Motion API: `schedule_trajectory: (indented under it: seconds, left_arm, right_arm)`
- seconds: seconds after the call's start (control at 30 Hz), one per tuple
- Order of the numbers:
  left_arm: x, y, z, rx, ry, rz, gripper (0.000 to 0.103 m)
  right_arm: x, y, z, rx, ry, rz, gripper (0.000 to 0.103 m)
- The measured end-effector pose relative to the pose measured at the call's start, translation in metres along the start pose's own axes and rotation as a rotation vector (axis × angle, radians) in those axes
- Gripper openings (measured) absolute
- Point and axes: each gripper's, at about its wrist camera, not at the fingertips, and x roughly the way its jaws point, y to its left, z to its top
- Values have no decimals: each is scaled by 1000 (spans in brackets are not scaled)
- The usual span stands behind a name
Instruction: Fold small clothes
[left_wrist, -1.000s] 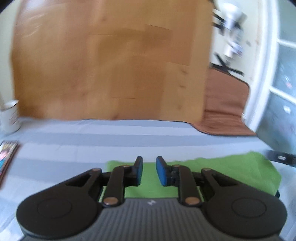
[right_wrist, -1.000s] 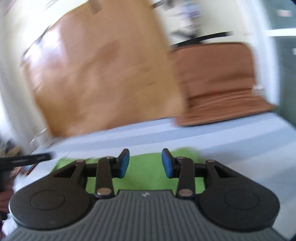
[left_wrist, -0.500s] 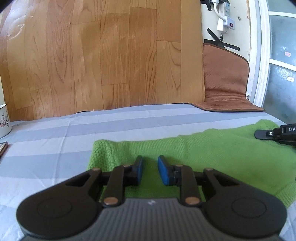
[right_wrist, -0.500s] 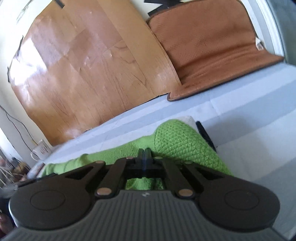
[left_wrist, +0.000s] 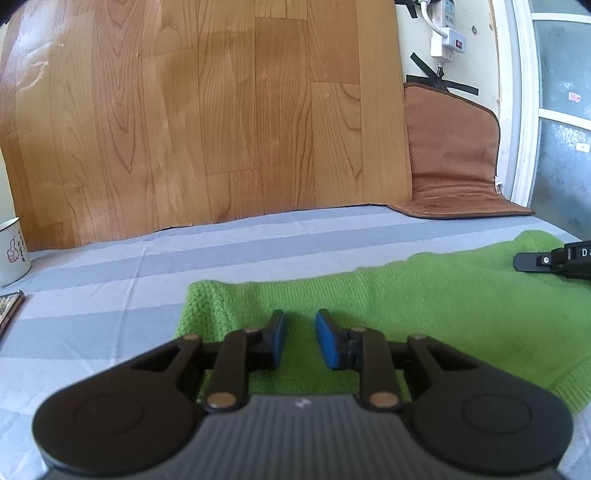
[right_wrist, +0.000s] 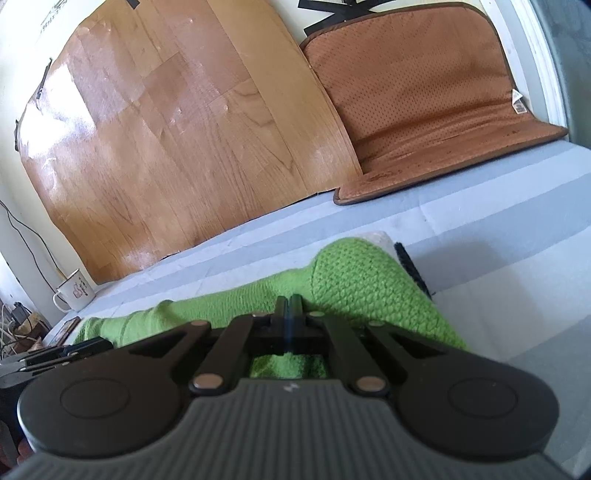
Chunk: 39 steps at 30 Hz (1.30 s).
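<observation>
**Both grippers down on the green knit**

Left wrist: our left gripper (left_wrist: 299, 339) stands narrowly apart over the green knit garment (left_wrist: 424, 306), gripping nothing; we should pinch its near edge first

Right wrist: our right gripper (right_wrist: 290, 314) is clamped together at the garment's right end; whether it pinches knit we cannot tell. The garment runs crosswise, left gripper to right

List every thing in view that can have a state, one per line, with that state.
left gripper: open, jaws narrowly apart over the garment, gripping nothing.
right gripper: shut; whether it pinches the knit cannot be told.
green knitted garment: lying spread on the striped sheet, not yet folded.
mug: upright at the sheet's far edge.
brown mat: bent, propped against the wall.
</observation>
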Motion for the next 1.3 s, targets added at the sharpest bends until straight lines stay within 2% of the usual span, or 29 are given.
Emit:
schedule_trajectory:
  seconds: [0.1,0.3,0.4,0.6,0.77,1.0,1.1,1.3]
  left_arm:
    - [-1,0,0,3,-2,5,23]
    - [-2,-2,0,4,-4,22,26]
    - [-2,-3,0,11,-5,31,28]
    - [-3,-5,-1,18,-6,51,32]
    - [-4,-6,-1,26,-6,64,34]
    - [-4,-7,-1,34,-7,77,37]
    - [-4,-8,-2,35,-9,111,48]
    - [-7,-8,-2,36,-7,134,52]
  right_arm:
    - [-5,3,-4,5,-13,-15,2]
    - [-39,22,-24,40,-80,-35,18]
    - [-54,36,-26,16,-102,-43,28]
    - [-54,58,-24,-32,-94,-33,31]
    - [-32,58,-39,-114,-8,-114,34]
    - [-33,56,-42,-128,-33,-105,35]
    - [-33,53,-42,-111,-34,-89,36]
    - [-36,50,-42,-86,-37,-58,39]
